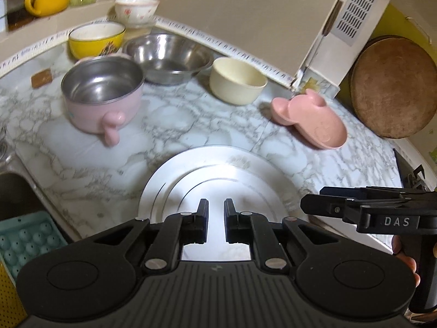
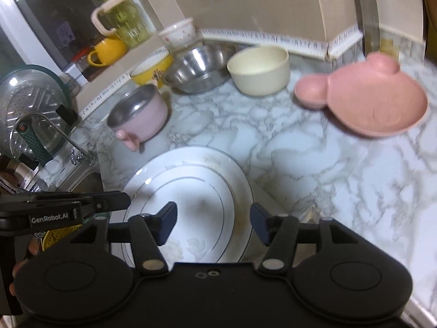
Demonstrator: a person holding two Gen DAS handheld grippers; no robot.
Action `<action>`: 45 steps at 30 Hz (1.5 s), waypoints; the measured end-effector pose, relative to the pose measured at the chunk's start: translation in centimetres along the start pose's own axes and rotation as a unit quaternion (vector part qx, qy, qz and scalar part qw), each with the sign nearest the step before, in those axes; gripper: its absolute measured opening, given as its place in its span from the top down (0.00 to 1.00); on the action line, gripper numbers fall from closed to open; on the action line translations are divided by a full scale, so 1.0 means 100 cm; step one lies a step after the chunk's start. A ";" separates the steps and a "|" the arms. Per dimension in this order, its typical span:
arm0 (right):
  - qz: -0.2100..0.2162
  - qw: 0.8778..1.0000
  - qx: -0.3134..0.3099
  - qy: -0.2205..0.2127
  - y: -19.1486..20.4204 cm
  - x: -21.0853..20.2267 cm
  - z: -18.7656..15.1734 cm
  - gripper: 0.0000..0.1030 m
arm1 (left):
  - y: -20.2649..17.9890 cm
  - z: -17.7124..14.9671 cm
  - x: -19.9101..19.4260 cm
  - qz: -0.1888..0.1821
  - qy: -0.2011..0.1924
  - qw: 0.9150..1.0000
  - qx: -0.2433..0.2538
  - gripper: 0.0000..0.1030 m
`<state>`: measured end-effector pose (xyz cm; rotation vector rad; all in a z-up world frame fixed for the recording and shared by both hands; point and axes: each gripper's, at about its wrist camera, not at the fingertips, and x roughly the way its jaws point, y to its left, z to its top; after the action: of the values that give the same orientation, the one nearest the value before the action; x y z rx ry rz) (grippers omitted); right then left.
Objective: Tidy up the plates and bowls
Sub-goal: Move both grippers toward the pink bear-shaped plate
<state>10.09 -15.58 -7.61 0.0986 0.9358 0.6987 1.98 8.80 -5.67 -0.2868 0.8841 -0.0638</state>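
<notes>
Marble-patterned desk (image 2: 314,164) carries the dishes: a white plate (image 2: 191,191) lies at its near edge, beside the sink (image 1: 11,191). Both claws hover over it. The left claw (image 1: 216,218) is parted by a narrow gap and grasps nothing; the right claw (image 2: 213,218) stands spread wide and released, straddling the plate's right rim. Beyond sit a pink steel-lined bowl (image 1: 102,95), a steel bowl (image 1: 168,57), a yellow bowl (image 1: 95,39), a cream bowl (image 1: 237,80) and a pink bear-shaped plate (image 2: 366,101). Likely step: picking up the white plate; next, closing on its rim. Readable writing: "DAS", "GenRobot.AI".
</notes>
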 end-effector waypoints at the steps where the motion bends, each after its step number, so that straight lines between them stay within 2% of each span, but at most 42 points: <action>1: -0.002 1.000 -0.004 -0.007 0.001 -0.004 0.001 0.38 | -0.003 0.001 -0.002 0.000 -0.004 1.000 0.004 0.90; 7: -0.015 0.999 -0.020 -0.047 0.003 -0.026 0.004 0.29 | -0.023 0.008 -0.010 0.001 -0.033 0.999 0.033 0.90; 9: -0.021 0.997 -0.028 -0.063 0.003 -0.034 0.006 0.24 | -0.029 0.010 -0.012 0.002 -0.041 0.998 0.038 0.85; 12: -0.028 0.995 -0.040 -0.086 0.003 -0.047 0.007 0.21 | -0.038 0.014 -0.014 0.002 -0.053 0.998 0.042 0.59; 13: -0.029 0.995 -0.042 -0.090 0.002 -0.050 0.007 0.20 | -0.041 0.015 -0.015 0.003 -0.061 0.997 0.044 0.43; 14: -0.030 0.994 -0.043 -0.095 0.001 -0.054 0.008 0.19 | -0.045 0.016 -0.017 0.004 -0.073 0.996 0.048 0.35; 19: -0.043 0.991 -0.047 -0.122 -0.008 -0.069 0.012 0.13 | -0.063 0.026 -0.018 0.004 -0.089 0.994 0.064 0.33; 23: -0.065 0.986 -0.055 -0.144 -0.019 -0.081 0.018 0.02 | -0.079 0.036 -0.013 0.002 -0.107 0.992 0.069 0.24; 27: -0.092 0.980 -0.059 -0.167 -0.037 -0.092 0.026 0.00 | -0.096 0.048 -0.002 0.001 -0.122 0.990 0.066 0.23; 32: -0.120 0.976 -0.043 -0.179 -0.073 -0.097 0.042 0.00 | -0.122 0.064 0.025 0.011 -0.119 0.991 0.060 0.23; 40: -0.168 0.974 -0.017 -0.151 -0.151 -0.075 0.073 0.00 | -0.159 0.084 0.081 0.026 -0.083 0.994 0.058 0.23; 45: -0.178 0.976 -0.010 -0.122 -0.191 -0.052 0.088 0.00 | -0.170 0.093 0.117 0.040 -0.054 0.997 0.039 0.23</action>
<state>24.50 -31.62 -5.62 -0.0015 0.6853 0.3531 17.61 -7.47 -4.29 -0.1808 0.7839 -0.0086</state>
